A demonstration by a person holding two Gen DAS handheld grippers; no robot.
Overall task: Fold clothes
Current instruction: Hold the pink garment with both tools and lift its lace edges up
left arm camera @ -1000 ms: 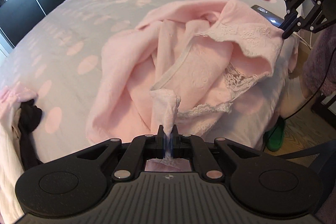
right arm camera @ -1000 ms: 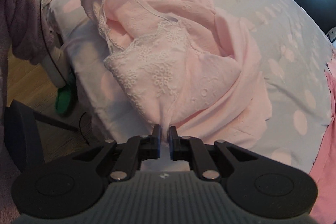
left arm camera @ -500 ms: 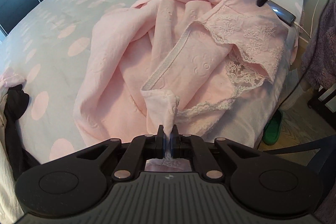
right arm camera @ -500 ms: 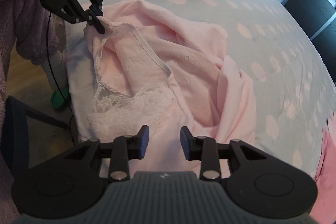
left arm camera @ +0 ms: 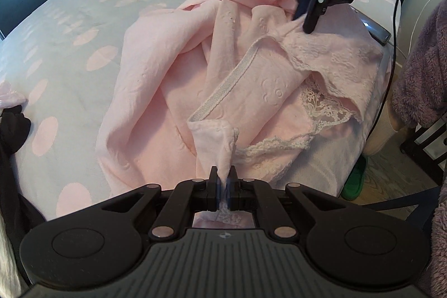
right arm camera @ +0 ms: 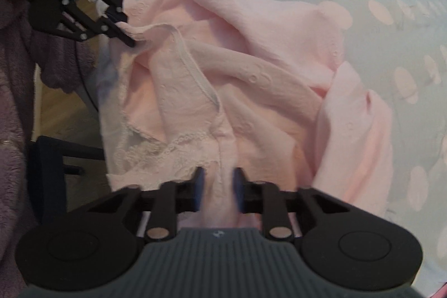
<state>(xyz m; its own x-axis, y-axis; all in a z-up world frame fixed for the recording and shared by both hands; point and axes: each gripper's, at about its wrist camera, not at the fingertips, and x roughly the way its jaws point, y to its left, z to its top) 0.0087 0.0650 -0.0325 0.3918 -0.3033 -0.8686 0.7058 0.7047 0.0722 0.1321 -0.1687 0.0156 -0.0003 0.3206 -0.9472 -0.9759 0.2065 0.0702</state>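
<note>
Pale pink garment (left arm camera: pixel 156 80) (white lace trim); grey bedspread (left arm camera: pixel 69 27), pink dots.

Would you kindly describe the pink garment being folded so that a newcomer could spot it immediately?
Start at the grey bedspread with pale pink dots. Near its edge lies a crumpled pale pink garment, pinched at one corner by the left claw. Only it has white lace trim and a woven neckline tape.

garment (left arm camera: pixel 173 69) on bed (left arm camera: pixel 69 27)

Two close wrist cams, facing opposite, shared garment (left arm camera: pixel 251 80).
</note>
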